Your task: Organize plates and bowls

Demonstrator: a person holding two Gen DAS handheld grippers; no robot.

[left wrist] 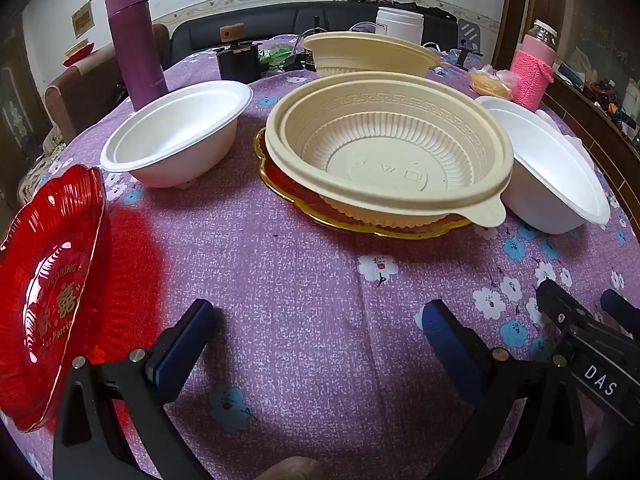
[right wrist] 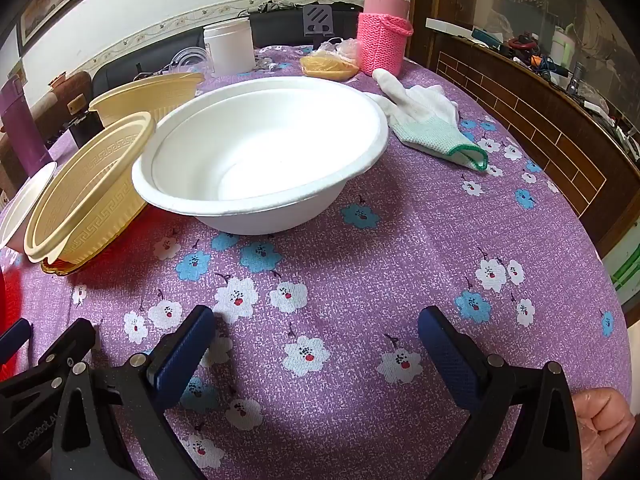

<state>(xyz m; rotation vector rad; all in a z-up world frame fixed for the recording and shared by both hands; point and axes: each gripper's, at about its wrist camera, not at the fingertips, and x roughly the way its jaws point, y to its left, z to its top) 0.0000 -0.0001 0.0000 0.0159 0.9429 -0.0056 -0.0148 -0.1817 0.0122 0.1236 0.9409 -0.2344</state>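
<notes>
— While both are hanging over the near edge of the tablecloth (left wrist: 304,280), the left gripper (left wrist: 316,320) and right gripper (right wrist: 316,324) are standing wide open, holding nothing.

— And the dishes?

— The cream bowl (left wrist: 384,148) is sitting on a gold-rimmed plate (left wrist: 280,184) mid-table, a white bowl (left wrist: 176,132) on each side. The red plate (left wrist: 48,280) is lying at the left edge.
</notes>
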